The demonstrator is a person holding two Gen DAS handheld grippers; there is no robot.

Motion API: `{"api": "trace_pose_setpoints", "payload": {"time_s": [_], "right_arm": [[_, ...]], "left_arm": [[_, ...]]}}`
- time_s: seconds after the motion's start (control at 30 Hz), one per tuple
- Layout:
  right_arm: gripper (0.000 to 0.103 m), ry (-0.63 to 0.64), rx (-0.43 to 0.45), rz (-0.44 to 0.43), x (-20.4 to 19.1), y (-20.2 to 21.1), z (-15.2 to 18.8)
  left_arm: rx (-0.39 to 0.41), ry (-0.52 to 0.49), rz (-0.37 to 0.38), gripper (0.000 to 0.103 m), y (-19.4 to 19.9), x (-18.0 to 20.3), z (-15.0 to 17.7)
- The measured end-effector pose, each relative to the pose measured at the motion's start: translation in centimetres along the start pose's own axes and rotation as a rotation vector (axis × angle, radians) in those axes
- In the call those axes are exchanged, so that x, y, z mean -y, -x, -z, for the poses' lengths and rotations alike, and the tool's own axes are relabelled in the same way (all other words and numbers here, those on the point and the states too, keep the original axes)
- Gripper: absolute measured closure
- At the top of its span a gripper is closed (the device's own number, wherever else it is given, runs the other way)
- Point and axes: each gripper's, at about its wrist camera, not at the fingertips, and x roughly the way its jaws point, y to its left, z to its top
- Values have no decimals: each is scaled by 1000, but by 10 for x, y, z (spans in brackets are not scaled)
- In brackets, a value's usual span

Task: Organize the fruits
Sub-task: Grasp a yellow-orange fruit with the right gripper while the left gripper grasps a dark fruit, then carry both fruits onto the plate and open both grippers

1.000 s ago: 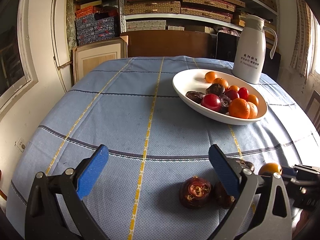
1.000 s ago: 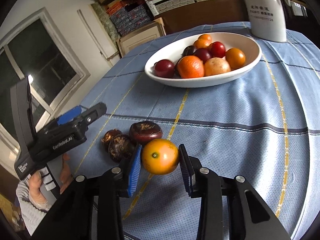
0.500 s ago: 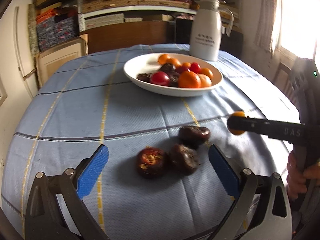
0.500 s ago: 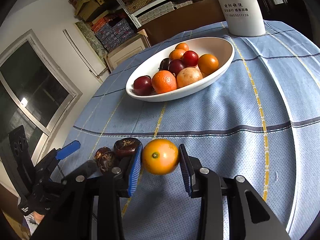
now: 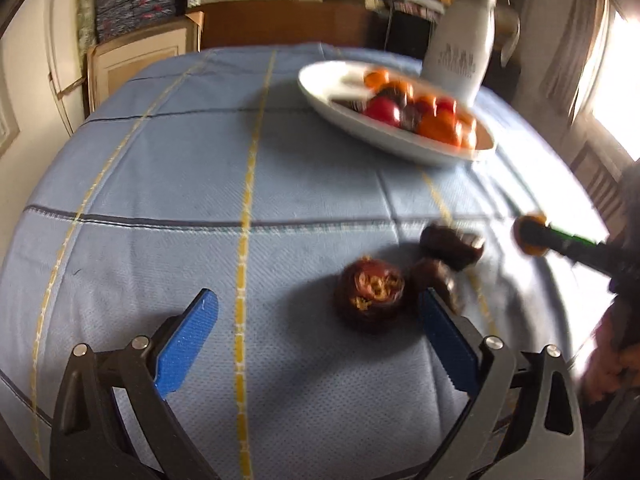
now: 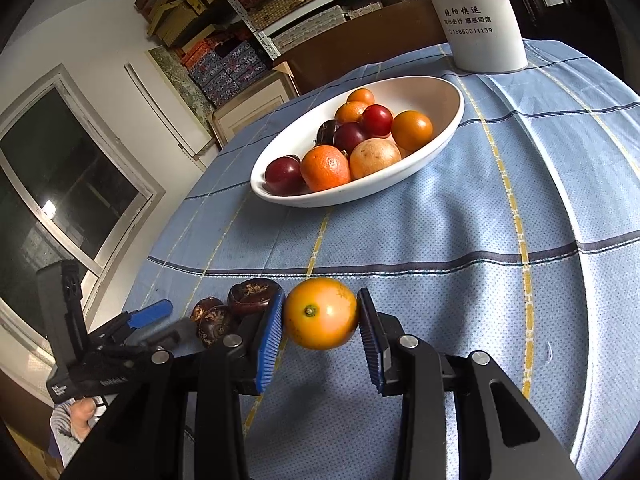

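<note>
Right claw (image 6: 321,322) pinching a small orange fruit (image 6: 321,313) between its blue pads, lifted clear of the blue checked cloth on the desk (image 6: 460,216). Left claw (image 5: 316,334) spread wide, nothing between its pads, angled down toward the cloth. Three dark brown fruits (image 5: 370,291) lying close together on the cloth, the nearest just inside the left claw's right-hand finger (image 5: 446,336), showing a rough yellowish patch on top; the other two behind it, partly hidden by that finger and blurred. Same three dark fruits seen from the right wrist camera just left of the held orange fruit, beside the left claw's blue tip. White oval bowl (image 6: 448,128) further back on the desk, well apart from the loose fruits, holding a heap of orange, red and dark fruits plus one pale yellowish one. White jug (image 6: 480,20) with printed characters standing just behind the bowl. A hand (image 6: 82,414) wrapped round the left claw's handle at the lower left edge. Shelves of patterned boxes (image 6: 224,68) against the far wall.
</note>
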Motion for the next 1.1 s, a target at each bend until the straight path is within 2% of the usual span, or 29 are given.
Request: {"api": "trace_pose_setpoints", "payload": {"time_s": [0.07, 0.17, 0.2, 0.23, 0.27, 0.3, 0.33, 0.6, 0.77, 0.9, 0.97, 1.1], "right_arm": [[66, -3, 0, 1, 0, 0, 0], [66, 1, 1, 0, 0, 0, 0], [66, 0, 2, 1, 0, 0, 0], [66, -2, 5, 1, 0, 0, 0], [66, -4, 6, 1, 1, 1, 0], [66, -4, 6, 1, 1, 1, 0], [66, -3, 5, 1, 1, 1, 0], [66, -1, 12, 0, 0, 2, 0], [66, -2, 78, -17, 0, 13, -5], [66, 10, 131, -8, -4, 24, -33], [66, 19, 162, 11, -7, 25, -59], [66, 32, 174, 35, -6, 7, -98]], "left_arm": [[-39, -49, -45, 6, -10, 9, 0], [-20, -124, -91, 9, -12, 22, -2], [-11, -135, -80, 18, -11, 24, -3], [-3, -137, -50, 34, -10, 24, -3], [1, -132, -27, 42, -8, 23, -3], [8, -126, -16, 57, -7, 22, -3], [12, -121, -14, 63, -7, 21, -3], [51, -63, 44, 63, 3, 13, -6], [90, -22, 49, 63, 9, 10, -29], [164, -30, 33, 63, 19, 21, -76], [197, -40, 23, 63, 20, 30, -100], [220, -25, 35, 63, 1, 41, -144]]}}
